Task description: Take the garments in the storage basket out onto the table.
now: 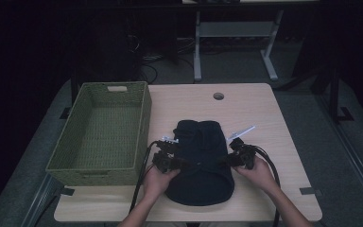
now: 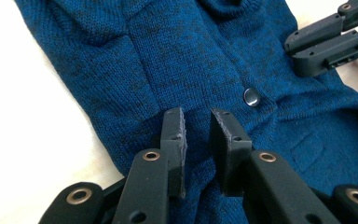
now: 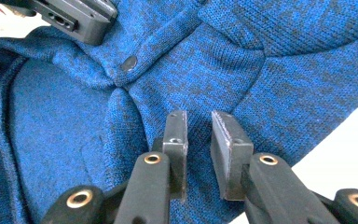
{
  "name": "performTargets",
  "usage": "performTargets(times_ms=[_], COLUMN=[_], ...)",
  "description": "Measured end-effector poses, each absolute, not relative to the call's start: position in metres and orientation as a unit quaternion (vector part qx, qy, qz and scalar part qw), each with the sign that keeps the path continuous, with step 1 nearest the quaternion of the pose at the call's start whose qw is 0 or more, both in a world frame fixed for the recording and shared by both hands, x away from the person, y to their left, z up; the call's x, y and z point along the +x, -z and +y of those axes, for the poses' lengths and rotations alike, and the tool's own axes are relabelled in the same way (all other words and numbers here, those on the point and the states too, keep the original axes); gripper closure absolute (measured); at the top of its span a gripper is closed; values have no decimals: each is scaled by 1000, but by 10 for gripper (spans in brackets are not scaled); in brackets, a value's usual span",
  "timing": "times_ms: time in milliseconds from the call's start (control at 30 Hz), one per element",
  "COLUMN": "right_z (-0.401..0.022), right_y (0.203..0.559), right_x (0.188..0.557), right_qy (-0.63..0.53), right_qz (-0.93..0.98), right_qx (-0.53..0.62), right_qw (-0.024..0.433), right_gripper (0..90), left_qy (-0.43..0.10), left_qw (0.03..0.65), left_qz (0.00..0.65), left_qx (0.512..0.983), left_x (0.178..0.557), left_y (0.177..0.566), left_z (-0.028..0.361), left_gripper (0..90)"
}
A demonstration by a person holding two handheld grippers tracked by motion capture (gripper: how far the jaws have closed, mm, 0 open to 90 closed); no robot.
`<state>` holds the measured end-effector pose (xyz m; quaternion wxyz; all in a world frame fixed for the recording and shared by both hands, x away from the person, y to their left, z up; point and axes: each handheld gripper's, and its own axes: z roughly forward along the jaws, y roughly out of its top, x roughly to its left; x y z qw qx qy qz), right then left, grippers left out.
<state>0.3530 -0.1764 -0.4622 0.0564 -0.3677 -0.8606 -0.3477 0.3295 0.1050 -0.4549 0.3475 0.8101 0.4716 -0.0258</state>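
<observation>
At table centre, near the person's edge: blue knit cardigan (image 1: 200, 161), folded, lying flat, dark in the high view. Left of it, touching neither gripper: green woven basket (image 1: 99, 130), with a handle slot in its far wall. Beyond, a round hole (image 1: 218, 96) in the tabletop.

Left gripper (image 2: 197, 114) at the cardigan's left edge, jaws a little apart, knit beneath and between the tips; whether the pads pinch a fold is hard to judge, seemingly not. Right gripper (image 3: 199, 116) at the right edge, jaws likewise a little apart over the fabric, nothing clamped.

Dark round button (image 2: 251, 97) on the placket between the two grippers. No brand, label or legible writing on cardigan, basket or grippers.
</observation>
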Motion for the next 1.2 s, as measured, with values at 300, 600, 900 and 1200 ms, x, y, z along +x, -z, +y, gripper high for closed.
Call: performTargets(times_ms=[300, 600, 900, 1200], right_z=[-181, -185, -176, -133], right_y=[463, 456, 430, 452], right_x=[337, 335, 377, 405], right_qy=[352, 354, 403, 364], right_qz=[-864, -864, -828, -845], right_qx=[-356, -354, -389, -391], right_qw=[56, 54, 28, 25], right_gripper=[759, 745, 759, 765], left_qy=[42, 44, 29, 43], left_qw=[345, 368, 377, 353], left_qz=[457, 450, 471, 477], left_qx=[819, 813, 797, 804], left_x=[314, 316, 346, 355], left_y=[455, 445, 444, 459], left_z=[102, 101, 99, 92], left_gripper=[754, 749, 749, 739])
